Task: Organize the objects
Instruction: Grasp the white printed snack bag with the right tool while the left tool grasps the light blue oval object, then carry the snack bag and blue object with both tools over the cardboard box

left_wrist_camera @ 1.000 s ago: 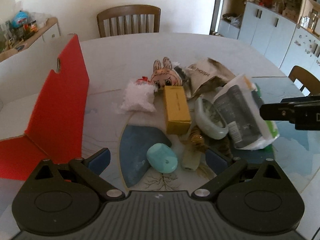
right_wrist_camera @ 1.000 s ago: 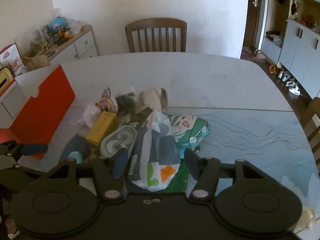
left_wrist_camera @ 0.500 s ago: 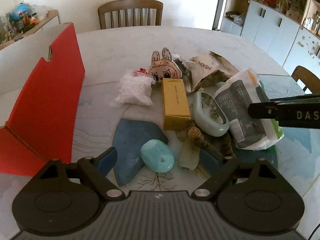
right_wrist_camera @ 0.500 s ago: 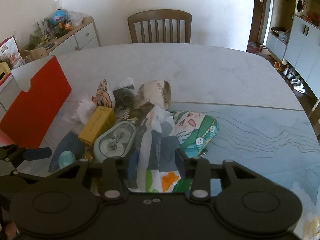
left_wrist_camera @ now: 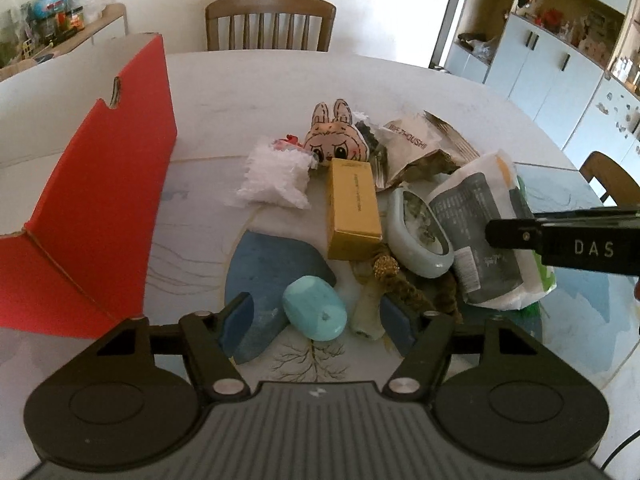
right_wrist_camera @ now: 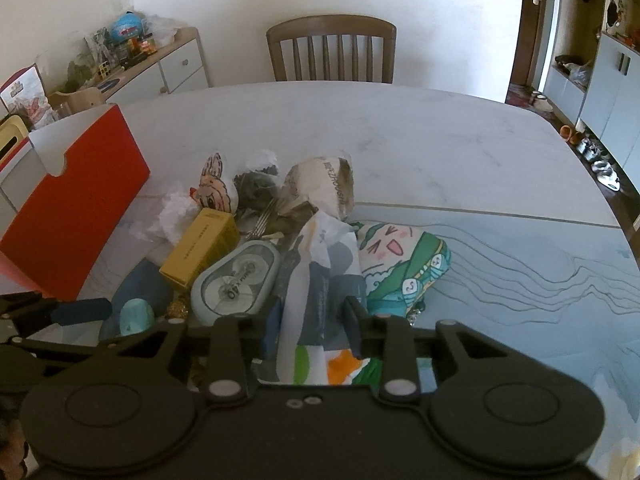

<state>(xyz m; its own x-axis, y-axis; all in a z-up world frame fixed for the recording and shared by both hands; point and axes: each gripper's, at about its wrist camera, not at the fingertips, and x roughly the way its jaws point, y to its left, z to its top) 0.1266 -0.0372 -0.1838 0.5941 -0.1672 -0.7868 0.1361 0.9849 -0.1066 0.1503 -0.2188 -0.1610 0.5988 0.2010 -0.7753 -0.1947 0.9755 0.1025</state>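
A pile of objects lies mid-table. My left gripper (left_wrist_camera: 316,316) is open, its blue pads on either side of a turquoise soap-like oval (left_wrist_camera: 314,307) and a pale tube (left_wrist_camera: 367,312). Behind them lie a yellow box (left_wrist_camera: 353,209), a grey-green tape dispenser (left_wrist_camera: 420,236), a white crystal bag (left_wrist_camera: 276,178) and a rabbit plush (left_wrist_camera: 335,138). My right gripper (right_wrist_camera: 314,320) is narrowed on a white and grey plastic packet (right_wrist_camera: 320,280); whether the pads press it is hard to tell. A green cartoon pouch (right_wrist_camera: 400,264) lies to its right.
An open red and white cardboard box (left_wrist_camera: 100,200) stands at the left of the table, also in the right wrist view (right_wrist_camera: 76,208). A brown paper bag (right_wrist_camera: 324,190) and a fork (right_wrist_camera: 260,216) lie in the pile. A wooden chair (right_wrist_camera: 332,50) stands behind the table.
My right gripper's jaws have narrowed around the plastic packet and moved forward over it. My left gripper has crept closer to the turquoise oval, jaws still wide.
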